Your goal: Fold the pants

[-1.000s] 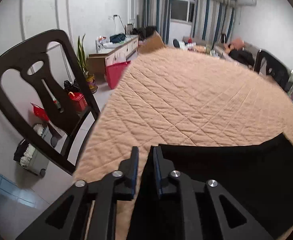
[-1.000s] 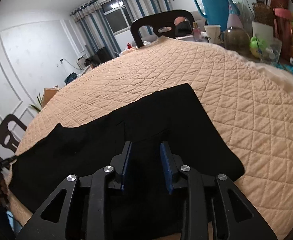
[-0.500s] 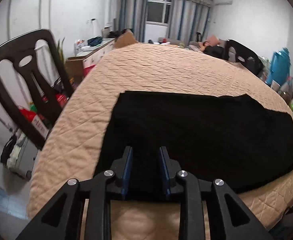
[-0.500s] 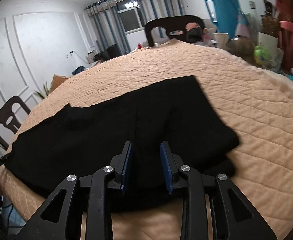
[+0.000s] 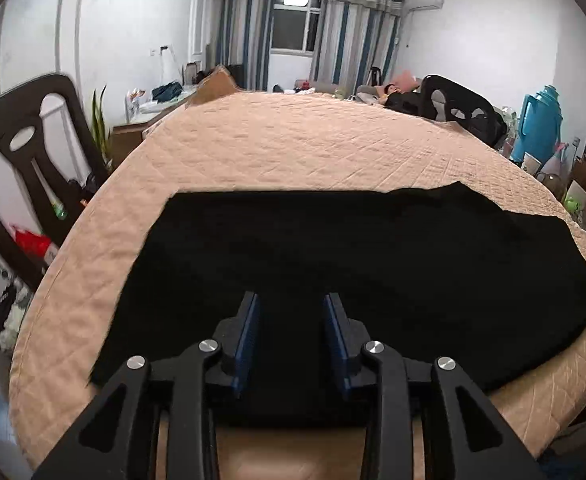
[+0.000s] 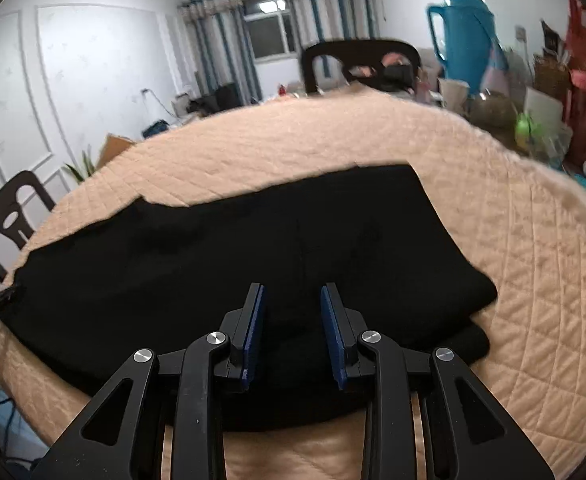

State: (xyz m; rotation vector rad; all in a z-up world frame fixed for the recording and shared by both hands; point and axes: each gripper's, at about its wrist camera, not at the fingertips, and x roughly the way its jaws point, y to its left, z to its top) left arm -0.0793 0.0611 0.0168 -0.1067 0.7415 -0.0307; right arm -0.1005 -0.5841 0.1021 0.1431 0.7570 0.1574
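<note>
Black soft fabric pants [image 5: 373, 256] on quilted peach tablecloth [image 5: 293, 148]: limp, light; pinch hem corners. Left gripper [image 5: 291, 340] just opening, right gripper [image 6: 291, 336] released; both empty.

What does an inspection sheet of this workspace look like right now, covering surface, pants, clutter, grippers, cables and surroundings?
Surface: round table under a peach quilted cover.
Job's things: black pants lie flat across the near side, right end doubled over.
Clutter: teal thermos, cup and bottles at the table's far right edge.
Grippers: left gripper has just been opening, fingers apart above the pants; right gripper open above the pants, nothing pinched.
Cables: wall cord in the background.
Surroundings: dark chairs, curtained window, potted plant.
</note>
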